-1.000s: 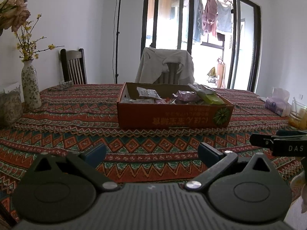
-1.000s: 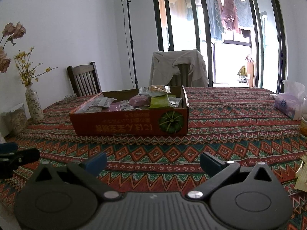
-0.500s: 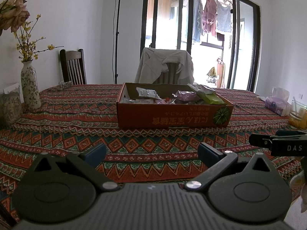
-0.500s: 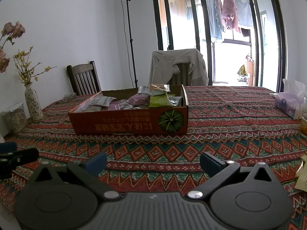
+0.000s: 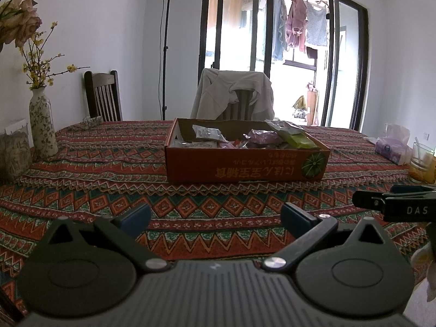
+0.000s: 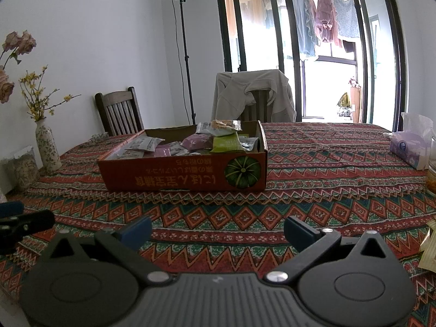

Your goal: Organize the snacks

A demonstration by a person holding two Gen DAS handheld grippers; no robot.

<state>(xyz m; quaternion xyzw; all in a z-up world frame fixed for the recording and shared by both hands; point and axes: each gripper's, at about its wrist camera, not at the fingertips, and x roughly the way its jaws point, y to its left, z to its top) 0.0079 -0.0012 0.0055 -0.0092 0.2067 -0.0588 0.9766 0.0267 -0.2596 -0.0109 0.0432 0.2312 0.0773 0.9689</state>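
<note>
An orange cardboard box (image 5: pixel 245 167) (image 6: pixel 185 175) with a pumpkin picture stands in the middle of the patterned tablecloth. It holds several snack packets, among them a green one (image 5: pixel 298 139) (image 6: pixel 224 143) and purple ones (image 5: pixel 261 136) (image 6: pixel 197 141). My left gripper (image 5: pixel 215 216) hovers near the table's front, well short of the box, open with nothing between its blue-tipped fingers. My right gripper (image 6: pixel 218 227) is likewise open and empty, to the right of the left one. Each view shows the other gripper's black body at its side edge.
A flowered vase (image 5: pixel 42 122) and a jar (image 5: pixel 13 155) stand at the left. A tissue pack (image 5: pixel 392 147) (image 6: pixel 410 147) and a glass (image 5: pixel 422 163) sit at the right. A yellowish packet edge (image 6: pixel 429 248) lies at the near right. Chairs line the far side.
Both views have shifted very slightly; the box sits a little lower and closer in frame. Both grippers stay open and empty.
</note>
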